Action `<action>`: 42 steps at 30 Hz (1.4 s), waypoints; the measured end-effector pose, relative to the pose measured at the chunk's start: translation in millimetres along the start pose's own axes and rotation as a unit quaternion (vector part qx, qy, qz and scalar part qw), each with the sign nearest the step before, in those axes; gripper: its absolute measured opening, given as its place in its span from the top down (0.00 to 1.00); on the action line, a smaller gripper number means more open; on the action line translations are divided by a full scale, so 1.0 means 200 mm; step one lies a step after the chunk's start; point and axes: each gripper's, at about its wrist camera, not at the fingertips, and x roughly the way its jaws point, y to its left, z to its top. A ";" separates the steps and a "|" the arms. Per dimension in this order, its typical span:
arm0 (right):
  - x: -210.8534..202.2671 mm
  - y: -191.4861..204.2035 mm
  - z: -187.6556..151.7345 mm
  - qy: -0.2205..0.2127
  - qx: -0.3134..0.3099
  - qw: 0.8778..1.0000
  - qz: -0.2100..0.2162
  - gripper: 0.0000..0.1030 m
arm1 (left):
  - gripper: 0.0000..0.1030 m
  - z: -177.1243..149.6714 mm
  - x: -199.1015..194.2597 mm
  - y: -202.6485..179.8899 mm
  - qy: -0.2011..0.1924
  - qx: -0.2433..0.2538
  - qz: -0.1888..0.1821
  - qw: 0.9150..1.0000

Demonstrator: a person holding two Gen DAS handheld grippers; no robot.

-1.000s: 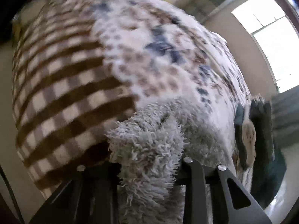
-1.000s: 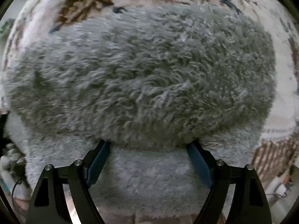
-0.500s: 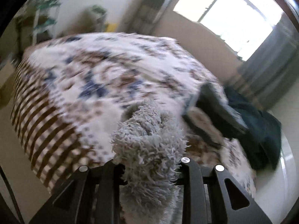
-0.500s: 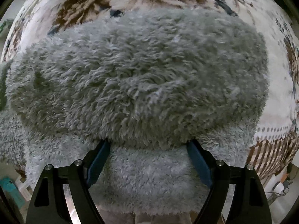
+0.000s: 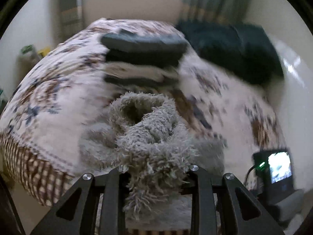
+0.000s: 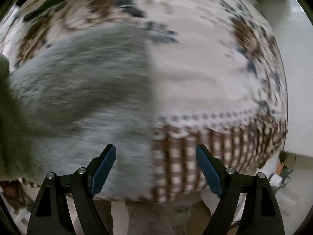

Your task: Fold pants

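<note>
Left tool [image 5: 156,173] is clamped on a bunched fold of the grey fleece pants [image 5: 152,137]; the shaggy fabric fills the gap between both fingers and spills out in front, with an open tube of cloth, a leg end or the waist, cannot tell which, gaping just ahead of the grip. Right tool [image 6: 155,168] stands wide with nothing between its blue pads [image 6: 103,168]; it points down over the near edge of the bed [image 6: 205,74]. In the right wrist view the pants [image 6: 78,90] lie spread flat on the left half of the bedspread, reaching the near edge, their right border a straight line running up from that edge between the two fingers; heavy motion blur, so texture detail is lost. The bed carries a floral cover with a brown check border along the near edge. Toward the far end of the bed sits a stack of folded clothes [image 5: 142,56], dark layers on top, a pale one in the middle. A dark teal heap [image 5: 234,49] lies at the far right corner. A small lit screen [image 5: 278,166] stands off the bed's right side.
</note>
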 end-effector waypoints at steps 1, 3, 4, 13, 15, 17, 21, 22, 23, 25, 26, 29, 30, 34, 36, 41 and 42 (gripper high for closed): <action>0.00 -0.08 -0.01 0.002 0.009 1.000 -0.004 0.17 | 0.79 -0.02 0.03 -0.07 0.008 0.016 0.004 1.000; 0.01 -0.22 -0.01 0.004 0.026 1.000 -0.009 0.17 | 0.79 -0.06 0.12 -0.17 0.030 0.033 0.003 0.999; 0.03 -0.27 -0.01 0.006 0.034 0.999 -0.009 0.17 | 0.79 -0.08 0.18 -0.22 0.047 0.044 0.003 0.998; 0.15 -0.55 0.00 0.011 0.067 0.998 -0.002 0.16 | 0.72 -0.27 0.42 -0.55 0.116 0.201 0.092 0.968; 0.15 -0.56 -0.01 0.009 0.066 0.998 0.004 0.16 | 0.60 -0.26 0.36 -0.57 0.108 0.205 0.104 0.967; 0.15 -0.56 -0.02 0.008 0.065 0.998 0.016 0.17 | 0.34 -0.23 0.27 -0.56 0.095 0.195 0.093 0.972; 0.13 -0.59 -0.04 0.008 0.076 0.995 0.063 0.17 | 0.14 -0.13 0.10 -0.56 0.073 0.167 0.070 0.981; 0.11 -0.61 -0.04 0.007 0.083 0.993 0.085 0.17 | 0.14 -0.10 0.04 -0.55 0.071 0.158 0.064 0.983; 0.09 -0.62 -0.04 0.003 0.093 0.989 0.119 0.17 | 0.14 -0.08 -0.01 -0.54 0.070 0.151 0.059 0.984; 0.04 -0.63 -0.03 -0.009 0.111 0.977 0.184 0.17 | 0.14 -0.03 -0.11 -0.45 0.070 0.131 0.053 0.987; 0.02 -0.63 -0.02 -0.014 0.116 0.970 0.214 0.17 | 0.14 0.00 -0.15 -0.37 0.066 0.120 0.064 0.989; -0.07 -0.53 0.06 -0.033 0.101 0.942 0.319 0.17 | 0.13 0.03 -0.20 -0.17 0.050 0.119 0.136 0.982; -0.10 -0.48 0.09 -0.040 0.087 0.936 0.338 0.17 | 0.13 0.03 -0.18 -0.10 0.044 0.129 0.176 0.975; -0.19 -0.17 0.26 -0.061 0.011 0.930 0.361 0.17 | 0.13 -0.01 0.06 0.23 0.087 0.149 0.295 0.940; -0.21 -0.02 0.34 -0.066 -0.029 0.934 0.350 0.17 | 0.13 -0.03 0.17 0.33 0.111 0.146 0.303 0.935; -0.13 0.34 0.46 -0.037 -0.128 0.938 0.320 0.17 | 0.13 -0.13 0.35 0.34 0.154 0.148 0.264 0.941; -0.11 0.39 0.46 -0.033 -0.145 0.939 0.310 0.25 | 0.13 -0.15 0.36 0.32 0.159 0.143 0.246 0.945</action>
